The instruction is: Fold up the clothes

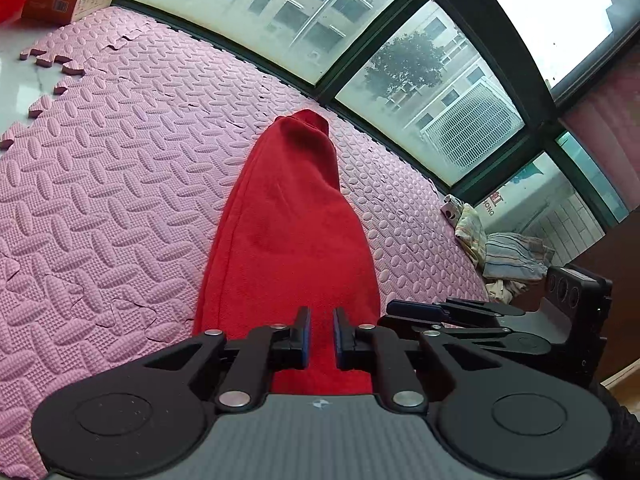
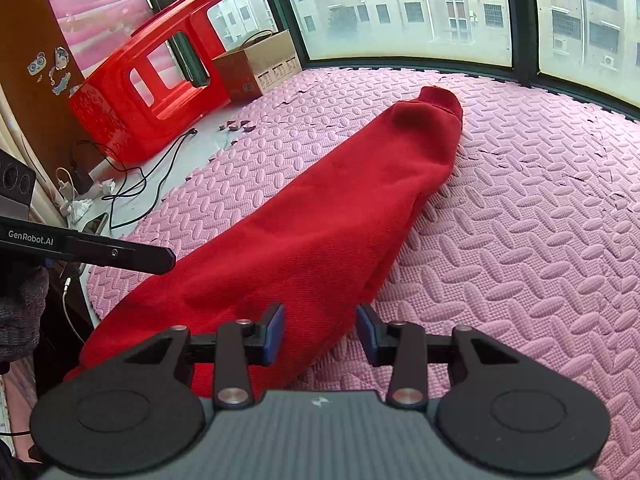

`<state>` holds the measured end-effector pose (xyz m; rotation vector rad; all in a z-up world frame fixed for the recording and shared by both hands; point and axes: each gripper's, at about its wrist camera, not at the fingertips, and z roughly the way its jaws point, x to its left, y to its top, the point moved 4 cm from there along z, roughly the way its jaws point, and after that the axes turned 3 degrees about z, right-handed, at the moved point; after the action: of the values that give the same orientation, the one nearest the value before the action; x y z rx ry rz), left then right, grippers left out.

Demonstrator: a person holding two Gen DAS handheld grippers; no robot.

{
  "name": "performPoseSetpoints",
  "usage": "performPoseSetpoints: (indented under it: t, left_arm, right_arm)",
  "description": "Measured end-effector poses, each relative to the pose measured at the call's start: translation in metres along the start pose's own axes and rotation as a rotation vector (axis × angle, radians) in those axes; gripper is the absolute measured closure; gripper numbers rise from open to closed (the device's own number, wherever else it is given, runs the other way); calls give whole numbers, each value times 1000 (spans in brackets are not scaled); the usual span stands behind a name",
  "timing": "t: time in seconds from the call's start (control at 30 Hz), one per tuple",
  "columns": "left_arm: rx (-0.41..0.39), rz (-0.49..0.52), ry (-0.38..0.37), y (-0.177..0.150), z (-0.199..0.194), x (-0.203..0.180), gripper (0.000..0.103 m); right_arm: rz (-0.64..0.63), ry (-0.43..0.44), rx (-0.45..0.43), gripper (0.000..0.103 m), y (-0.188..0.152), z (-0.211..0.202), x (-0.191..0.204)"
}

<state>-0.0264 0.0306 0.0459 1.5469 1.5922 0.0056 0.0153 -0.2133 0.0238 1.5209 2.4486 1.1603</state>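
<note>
So the fuzzy red fleece garment point(image 1: 288, 236) is lying in a long tapered shape on the pink embossed foam mat point(image 1: 100, 184). Left gripper point(image 1: 321, 338) is pinched narrow on its near end. Right gripper point(image 2: 320, 334) has blue pads spread apart, gripping nothing.

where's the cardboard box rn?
Right wrist view, upper left: the cardboard box sits on the bare floor by the window, just right of the red plastic stool, beyond the pink foam mat.
</note>
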Motion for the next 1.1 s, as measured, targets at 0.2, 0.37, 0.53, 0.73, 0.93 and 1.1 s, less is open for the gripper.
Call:
performPoseSetpoints:
  t: [0.2, 0.37, 0.53, 0.73, 0.93, 1.1]
  left_arm:
    - [54, 41, 16, 14, 33, -12, 90]
    - [87, 27, 33, 24, 51, -9, 90]
    - [102, 38, 24, 36, 63, -10, 90]
    - [121, 36, 46, 46, 79, -3, 90]
    - [141, 22, 90, 50, 92, 9, 90]
    - [151, 18, 140, 49, 99, 18, 90]
  right_arm:
    - [4, 94, -13, 52, 4, 12, -1]
    - [-54, 156, -24, 41, 12, 14, -1]
    - [-30, 228, -18, 39, 19, 27, -26]
    - [-27, 426, 5, 33, 30, 50, -39]
    - [-89, 633, 112, 29, 28, 61, -41]
    - [-86, 712, 105, 28, 34, 67, -43]
